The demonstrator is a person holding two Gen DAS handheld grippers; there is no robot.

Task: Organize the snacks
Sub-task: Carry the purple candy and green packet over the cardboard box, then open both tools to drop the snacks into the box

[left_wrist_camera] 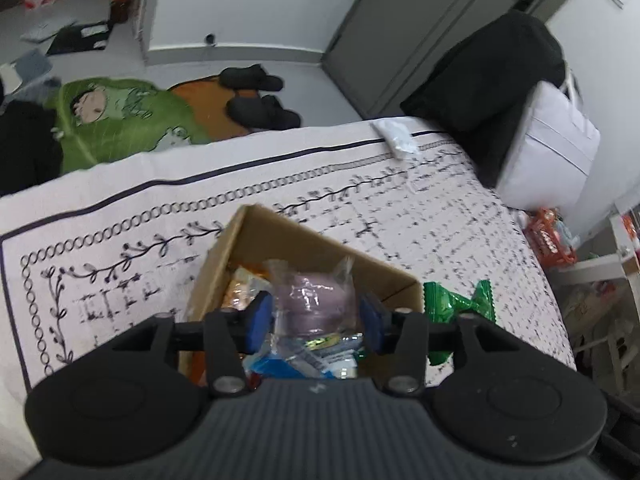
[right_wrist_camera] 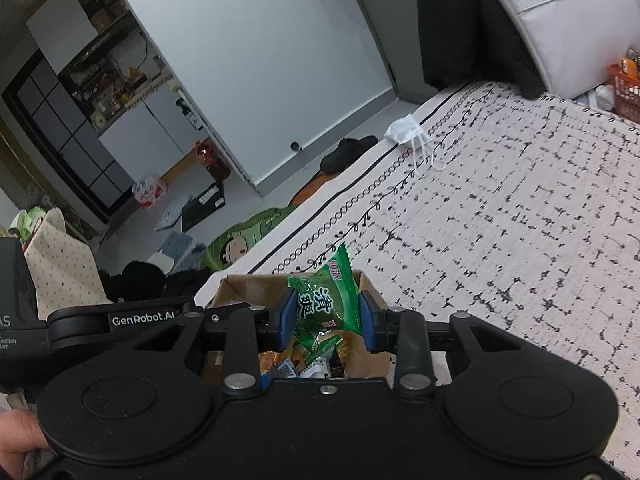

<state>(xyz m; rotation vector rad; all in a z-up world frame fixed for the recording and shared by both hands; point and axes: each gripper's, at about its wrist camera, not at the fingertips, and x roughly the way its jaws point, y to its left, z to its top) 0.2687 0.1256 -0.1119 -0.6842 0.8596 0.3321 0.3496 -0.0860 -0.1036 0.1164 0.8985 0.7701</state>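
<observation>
Bed: the white bedspread with black vine border [left_wrist_camera: 132, 248] carries my open brown cardboard box [left_wrist_camera: 256, 232]; every place below is told from that box.
Box: already holding mixed wrappers, orange and blue among them.
Left tongs [left_wrist_camera: 316, 316]: over the box, blue pads spread on either side of a clear-wrapped purple snack [left_wrist_camera: 314, 302]; I can't see the pads pressing it, so I judge it let go and settling onto the pile.
Right tongs [right_wrist_camera: 326, 316]: above the box's near edge, pinching a green foil snack packet with white lettering [right_wrist_camera: 326, 300].
Step in hand: I'd bring the green packet over the middle of the box, lower it clear of the walls, then part the pads.
In the way: my left tongs fill the opening; I'd lift them out first.
Around: a white face mask [right_wrist_camera: 404, 130] lies well beyond the box on the bed's far edge; black slippers [left_wrist_camera: 256, 96] sit on the floor past that.
</observation>
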